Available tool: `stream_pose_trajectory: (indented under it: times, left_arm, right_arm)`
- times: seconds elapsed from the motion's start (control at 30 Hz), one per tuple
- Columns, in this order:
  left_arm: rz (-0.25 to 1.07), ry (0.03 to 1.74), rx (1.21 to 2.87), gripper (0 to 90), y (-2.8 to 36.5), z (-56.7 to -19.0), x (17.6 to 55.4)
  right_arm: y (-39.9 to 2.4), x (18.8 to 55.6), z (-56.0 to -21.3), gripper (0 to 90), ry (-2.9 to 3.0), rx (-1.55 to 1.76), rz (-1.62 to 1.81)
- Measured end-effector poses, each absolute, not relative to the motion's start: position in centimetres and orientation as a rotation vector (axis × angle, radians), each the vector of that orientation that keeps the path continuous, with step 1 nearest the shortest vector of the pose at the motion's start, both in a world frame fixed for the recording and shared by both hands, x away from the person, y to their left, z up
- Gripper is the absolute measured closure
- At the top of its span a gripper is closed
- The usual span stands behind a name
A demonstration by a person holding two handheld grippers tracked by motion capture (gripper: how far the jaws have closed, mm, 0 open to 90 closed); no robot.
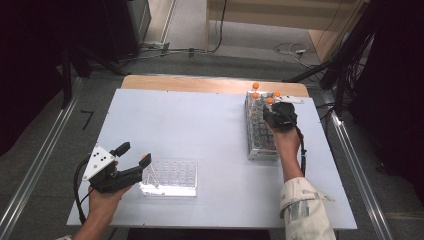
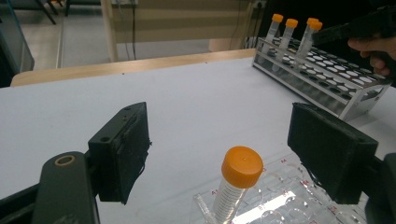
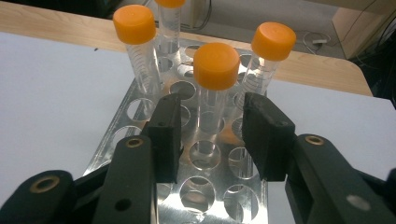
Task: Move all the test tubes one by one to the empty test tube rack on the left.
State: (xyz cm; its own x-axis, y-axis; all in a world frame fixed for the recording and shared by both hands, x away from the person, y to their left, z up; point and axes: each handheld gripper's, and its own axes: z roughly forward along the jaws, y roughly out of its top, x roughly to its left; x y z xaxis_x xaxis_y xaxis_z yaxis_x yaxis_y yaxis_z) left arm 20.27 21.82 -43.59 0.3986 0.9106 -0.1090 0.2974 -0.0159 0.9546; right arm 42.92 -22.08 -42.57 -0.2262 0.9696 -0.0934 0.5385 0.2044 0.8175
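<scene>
Tubes with orange caps stand upright in the metal rack [image 1: 260, 145] at the right of the high view, four of them bunched at its far end. In the right gripper view they fill the upper half of the frame: one tube [image 3: 215, 84] at centre, one [image 3: 140, 46] to the upper left, one [image 3: 268, 58] to the upper right, and a fourth [image 3: 170, 21] at the top edge behind them.

Right gripper [image 3: 212, 135] sits low over the rack, jaws on either side of the centre tube's lower body. A gap shows between each pad and the tube wall; no contact is visible. Jaws are partly closed, nothing gripped. In the high view the right gripper [image 1: 272, 114] lies over the far part of the rack, with the hand and sleeve coming up from the lower right.

Left gripper [image 1: 134, 152] is at the lower left of the high view, just beside the left end of the clear tray [image 1: 170, 177]. Its jaws stand wide apart and hold nothing. In the left gripper view a fifth tube [image 2: 236, 184] with an orange cap stands tilted in the tray [image 2: 280, 200] at bottom centre, between and below the two pads [image 2: 123, 149], touching neither. The rack [image 2: 322, 70] appears at the upper right of that view.

Table [image 1: 190, 120] is pale blue-grey.
</scene>
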Motion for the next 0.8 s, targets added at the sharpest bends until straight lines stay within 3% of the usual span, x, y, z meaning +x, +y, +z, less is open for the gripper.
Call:
stream_pose_trajectory:
  times: [0.8]
  left_arm:
    - [0.695,1.108,1.554,21.0,21.8,-43.6,20.3]
  right_arm:
    - [-21.7,45.4,-42.9,64.3,1.917,1.441,0.787]
